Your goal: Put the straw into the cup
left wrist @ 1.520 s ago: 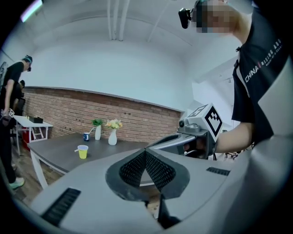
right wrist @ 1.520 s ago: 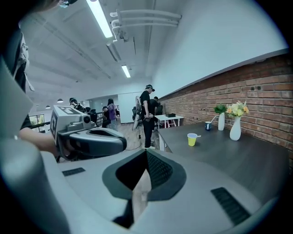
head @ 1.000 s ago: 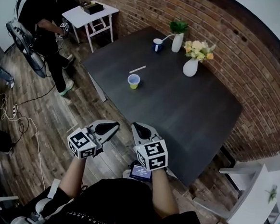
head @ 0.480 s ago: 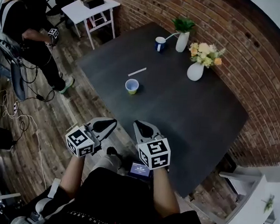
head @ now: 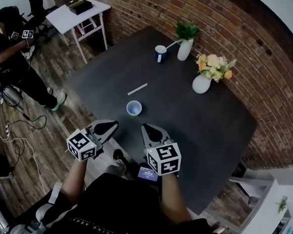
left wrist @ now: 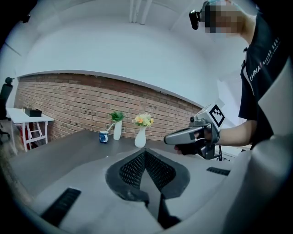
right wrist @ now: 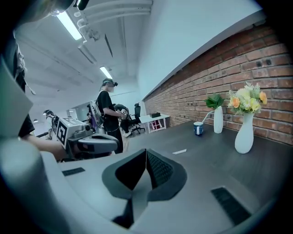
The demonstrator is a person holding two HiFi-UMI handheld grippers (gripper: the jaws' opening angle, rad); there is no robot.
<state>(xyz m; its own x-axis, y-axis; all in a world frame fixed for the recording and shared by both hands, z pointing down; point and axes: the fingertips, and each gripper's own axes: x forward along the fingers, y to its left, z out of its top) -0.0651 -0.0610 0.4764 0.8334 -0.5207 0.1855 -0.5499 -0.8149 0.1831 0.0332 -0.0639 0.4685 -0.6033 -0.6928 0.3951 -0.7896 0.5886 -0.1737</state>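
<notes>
A small pale cup [head: 134, 108] stands upright near the front edge of the dark table [head: 206, 124]. A white straw [head: 137, 89] lies flat just beyond it and shows in the right gripper view too, the straw [right wrist: 179, 151] past the jaws. My left gripper [head: 111, 123] and right gripper [head: 146, 127] hover side by side at the table's near edge, short of the cup. In the left gripper view the left gripper [left wrist: 145, 153] has its jaws together with nothing between them. The right gripper [right wrist: 146, 153] looks the same. The cup is hidden in both gripper views.
At the table's far side stand a blue mug [head: 160, 53], a white vase with a green plant [head: 185, 46] and a vase of flowers [head: 202, 83]. A person [head: 12, 58] stands at the left by floor cables. A white side table [head: 76, 12] is beyond.
Both grippers have come forward to the table's near edge, so cup and straw sit closer. The person at the left has shifted further left.
</notes>
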